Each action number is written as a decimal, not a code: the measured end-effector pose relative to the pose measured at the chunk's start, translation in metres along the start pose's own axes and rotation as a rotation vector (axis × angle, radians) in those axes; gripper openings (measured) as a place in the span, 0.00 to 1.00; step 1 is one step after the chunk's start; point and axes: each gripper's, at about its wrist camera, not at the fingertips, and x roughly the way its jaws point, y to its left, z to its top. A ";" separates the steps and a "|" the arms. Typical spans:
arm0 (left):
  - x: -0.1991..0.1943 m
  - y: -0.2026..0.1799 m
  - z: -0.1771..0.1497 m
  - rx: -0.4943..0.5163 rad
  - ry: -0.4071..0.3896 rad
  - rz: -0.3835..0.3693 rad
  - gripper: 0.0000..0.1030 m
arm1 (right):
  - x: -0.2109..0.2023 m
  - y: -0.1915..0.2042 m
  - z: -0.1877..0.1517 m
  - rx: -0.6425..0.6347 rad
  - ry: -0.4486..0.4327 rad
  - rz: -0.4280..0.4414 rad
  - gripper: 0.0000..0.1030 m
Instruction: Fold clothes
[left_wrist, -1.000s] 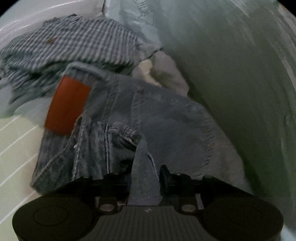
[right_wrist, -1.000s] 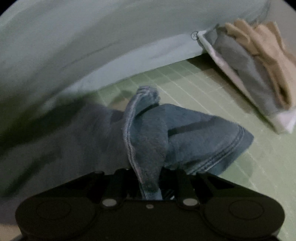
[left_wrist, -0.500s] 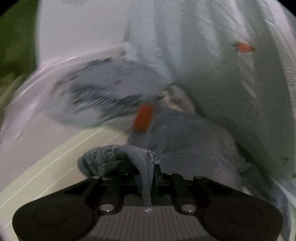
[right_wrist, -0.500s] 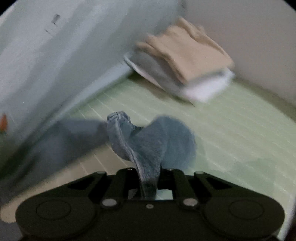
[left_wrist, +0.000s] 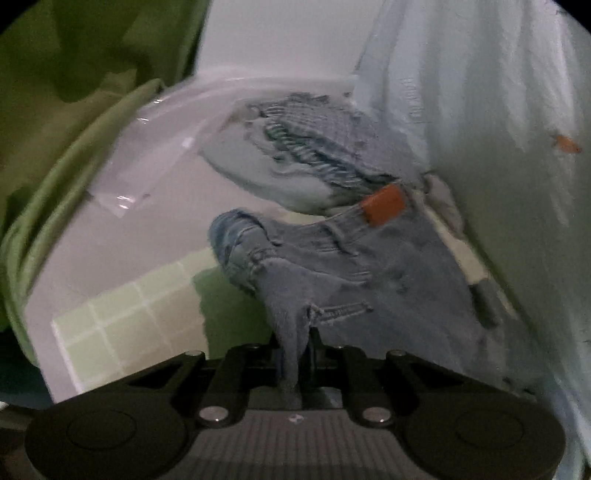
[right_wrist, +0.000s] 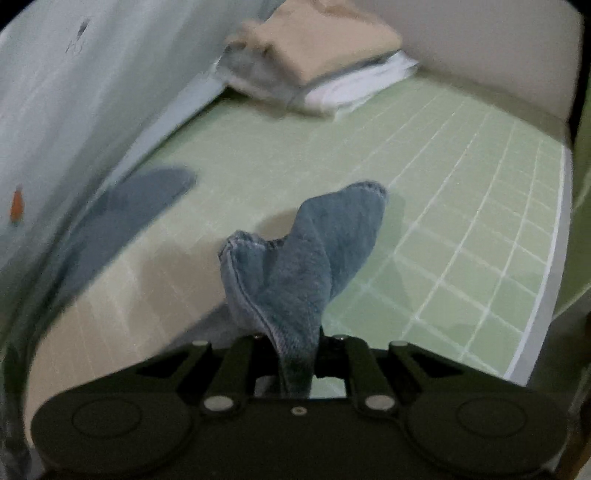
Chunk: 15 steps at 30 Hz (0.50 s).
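Jeans (left_wrist: 369, 273) lifted higher, pinched between both jaws

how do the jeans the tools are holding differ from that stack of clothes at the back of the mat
The jeans are blue denim, bunched and unfolded; the stack is beige, grey and white, neatly folded. The jeans are pinched by the left tool and right tool; the stack lies untouched on the green mat.

We read no legible text. Orange patch (left_wrist: 384, 204) on jeans (left_wrist: 369, 273) waistband blank; print on pale cloth (left_wrist: 498, 110) beside jeans too blurred.
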 end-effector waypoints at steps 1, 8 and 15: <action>0.001 0.002 -0.001 0.002 0.005 0.023 0.22 | 0.001 0.003 -0.005 -0.050 0.014 -0.016 0.18; -0.014 -0.011 -0.031 0.035 -0.004 0.056 0.62 | -0.009 0.020 -0.014 -0.298 -0.058 -0.103 0.52; -0.035 -0.055 -0.078 0.133 -0.022 0.030 0.71 | 0.016 0.041 0.006 -0.449 -0.051 -0.076 0.70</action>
